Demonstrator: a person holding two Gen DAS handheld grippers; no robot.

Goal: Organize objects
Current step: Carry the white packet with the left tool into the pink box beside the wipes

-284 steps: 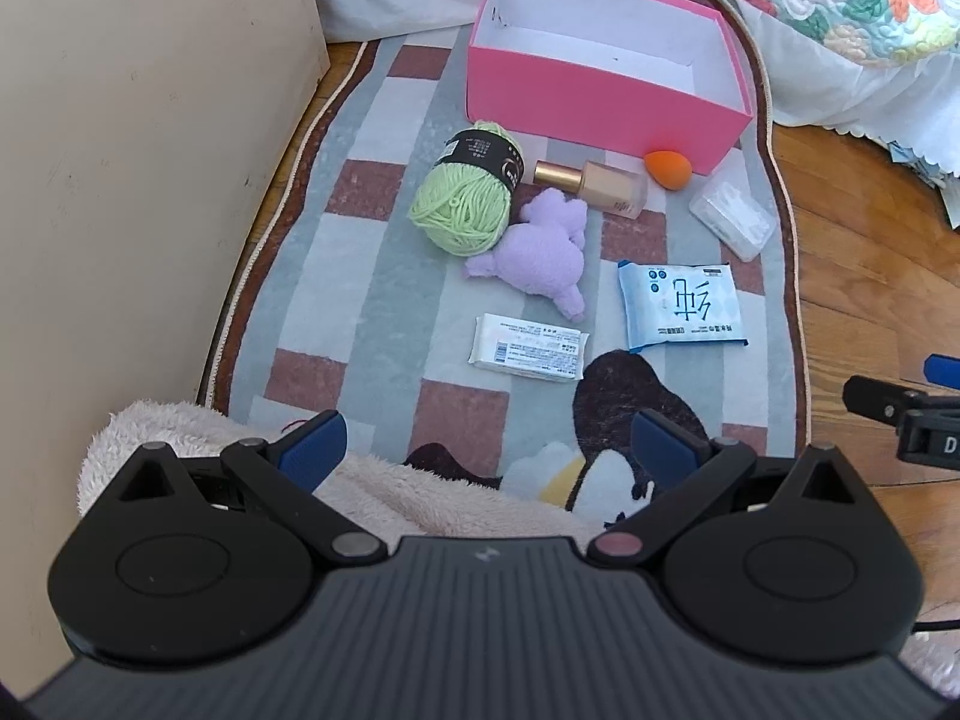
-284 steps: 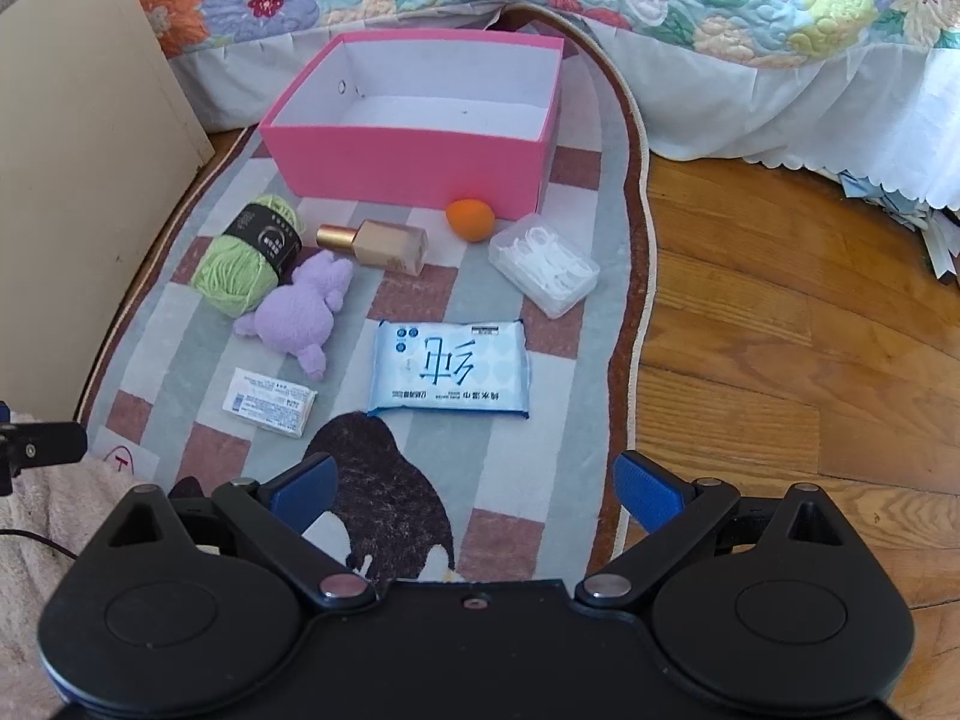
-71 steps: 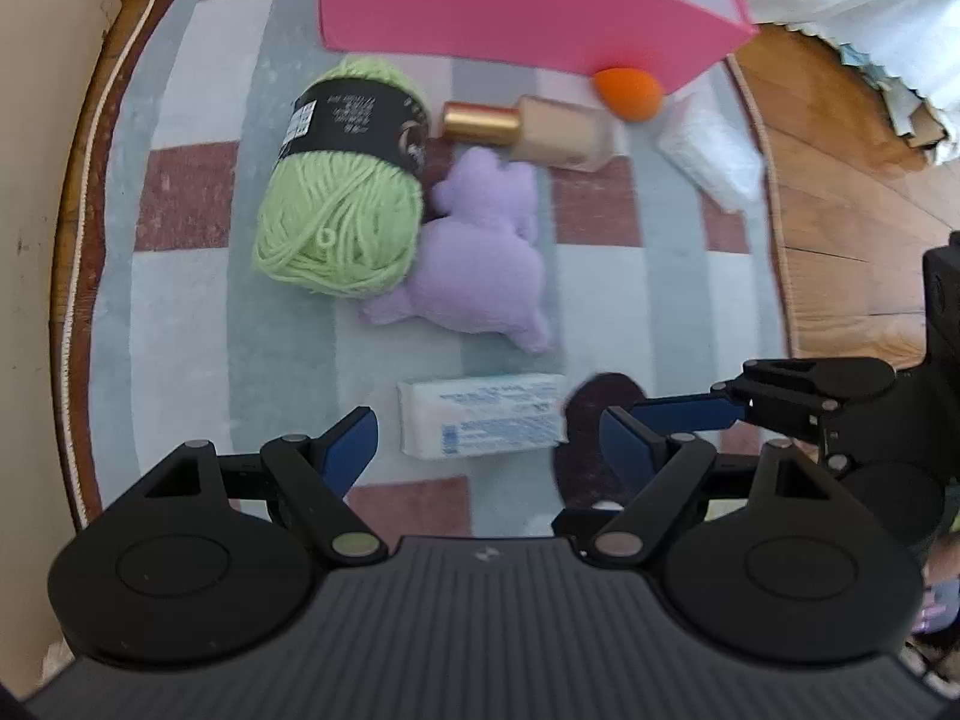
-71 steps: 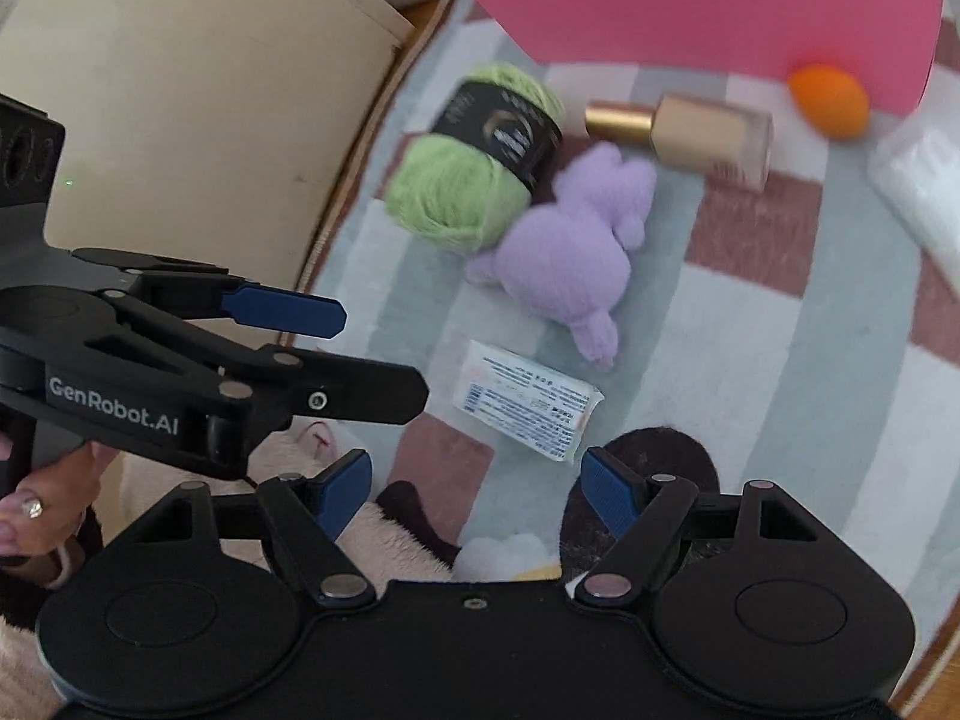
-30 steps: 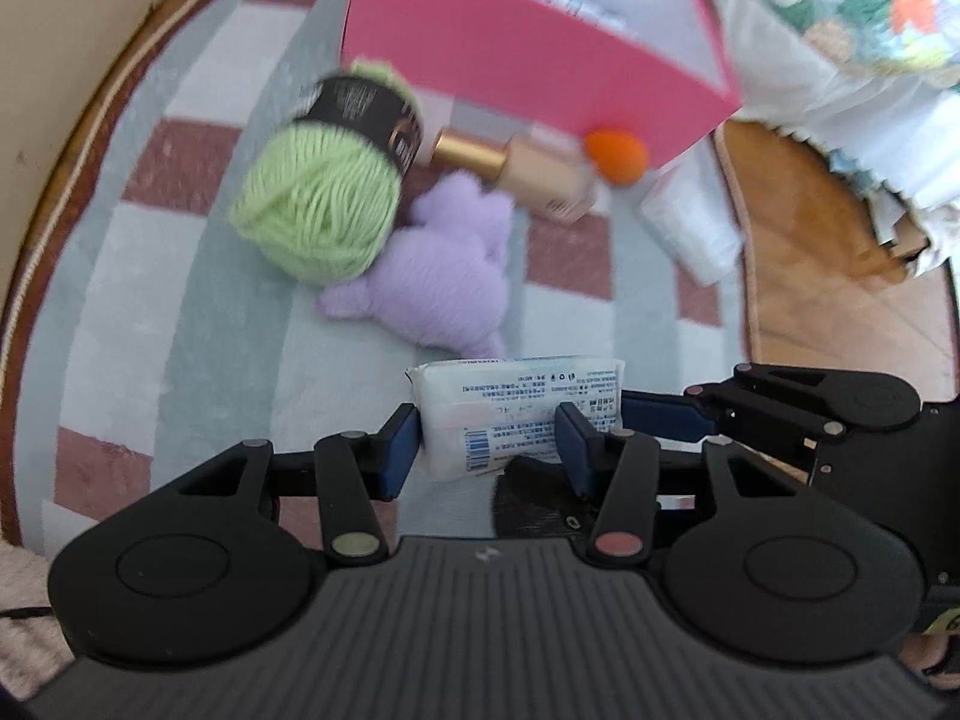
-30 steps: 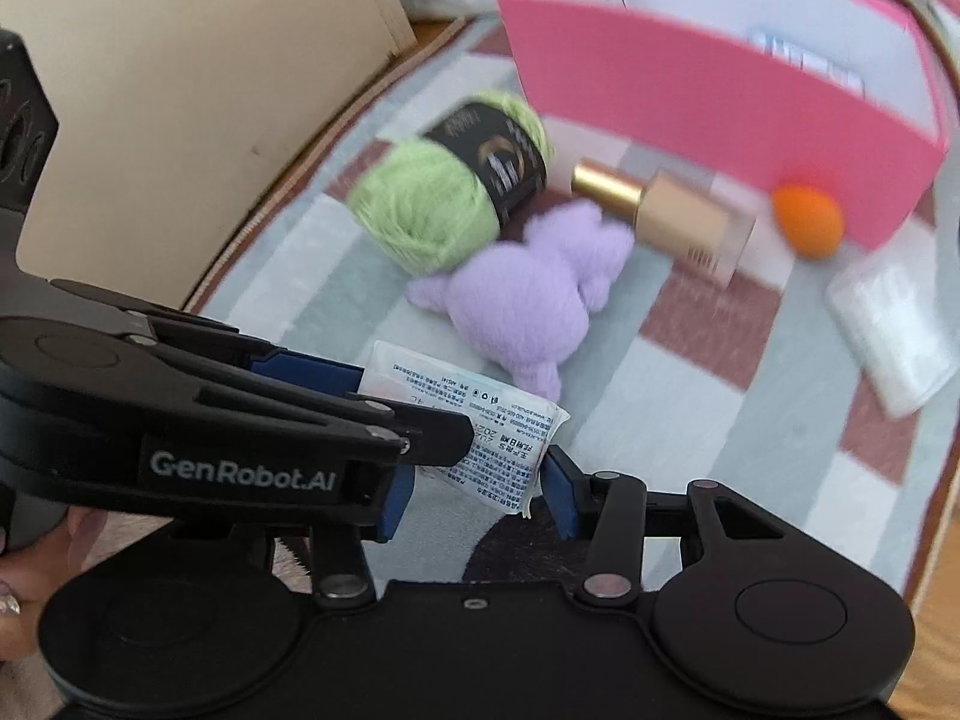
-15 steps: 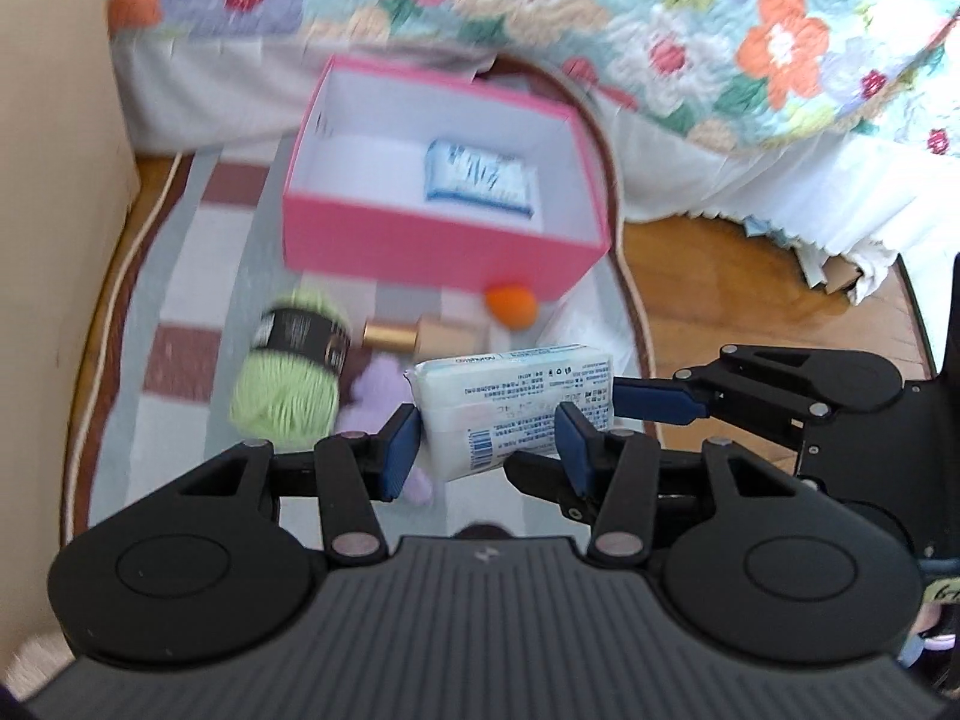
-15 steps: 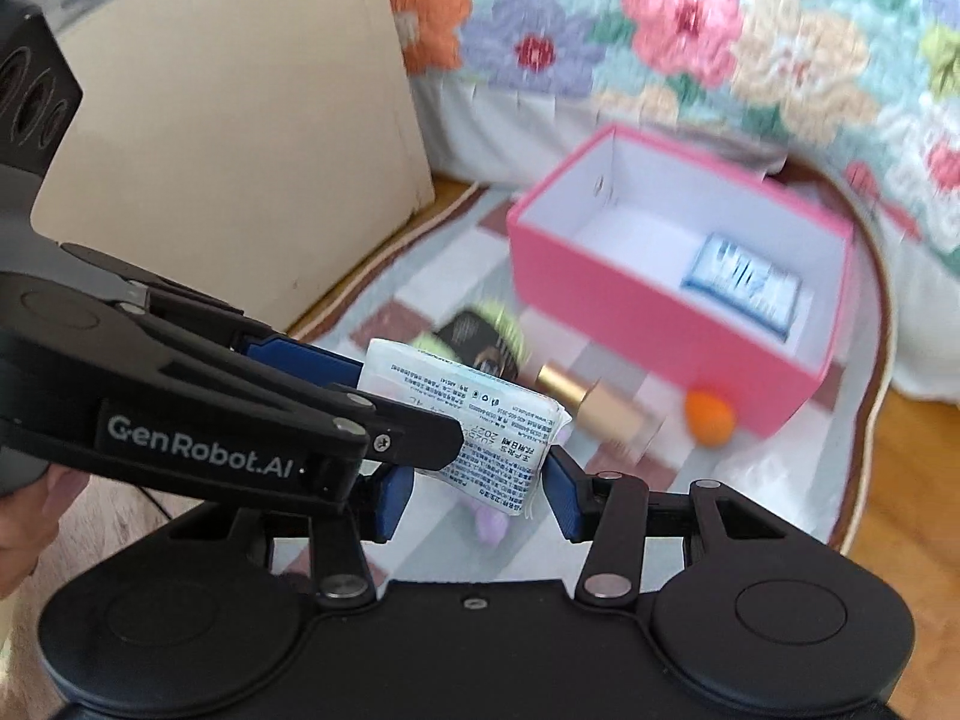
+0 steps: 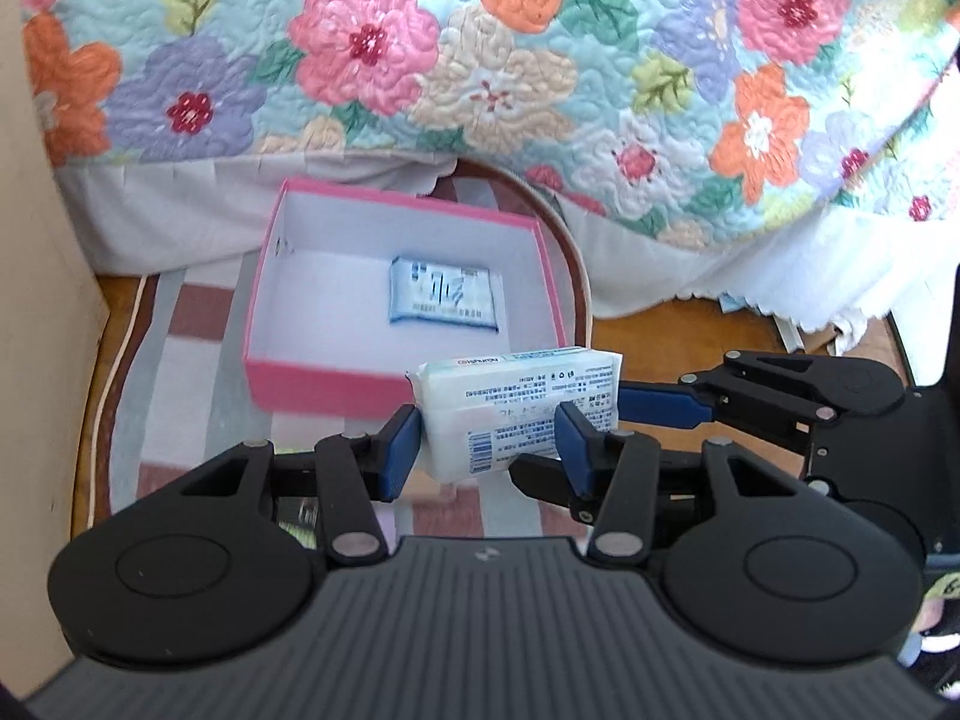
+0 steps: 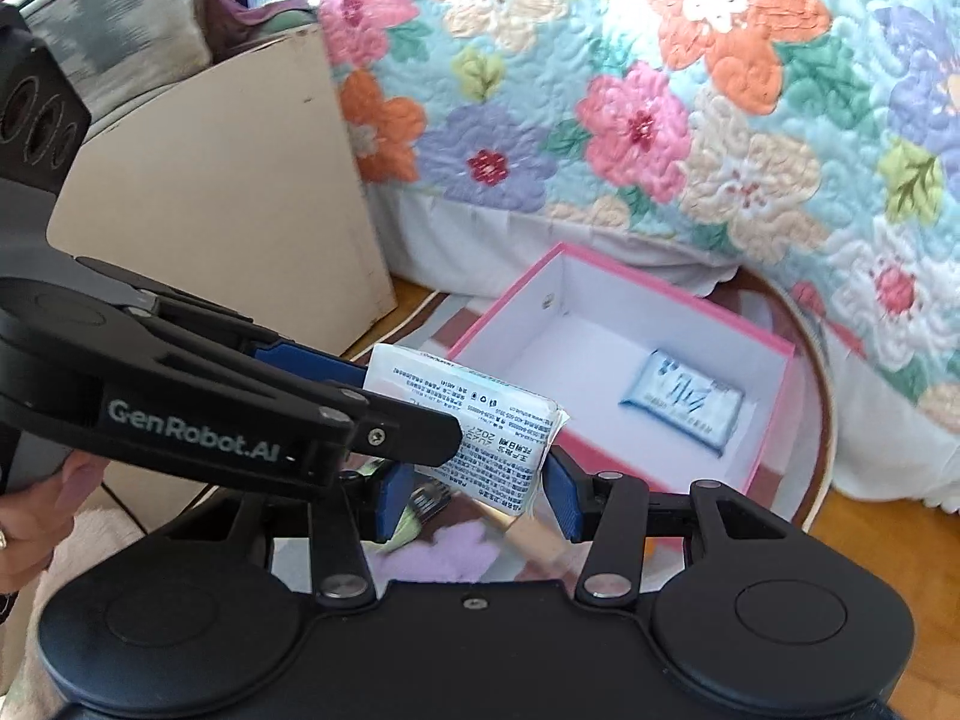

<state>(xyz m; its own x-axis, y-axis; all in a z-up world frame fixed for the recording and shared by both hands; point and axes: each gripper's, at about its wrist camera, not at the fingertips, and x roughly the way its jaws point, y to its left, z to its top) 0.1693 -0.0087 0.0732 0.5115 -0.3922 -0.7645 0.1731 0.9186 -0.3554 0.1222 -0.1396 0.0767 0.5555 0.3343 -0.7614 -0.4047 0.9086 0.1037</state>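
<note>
White film-wrapped tissue pack (image 9: 519, 414), printed face up, sits clamped between the blue pads of the left gripper (image 9: 487, 443), raised above the rug (image 9: 180, 360) in front of the pink box (image 9: 336, 381). A blue wet-wipe pack (image 9: 444, 298) lies flat on the box floor. The right gripper (image 9: 654, 405) reaches in from the side onto the pack's far end.

Right wrist view: right gripper (image 10: 474, 501) pinches the pack's (image 10: 480, 438) near corner; left gripper's finger (image 10: 312, 363) lies along the other end. Both are closed on it, pack level with the box (image 10: 774, 414) rim.

Judgement: light, soft, compressible; film slippery, so hold across the short sides, mid-body, not by the crimped seam.
</note>
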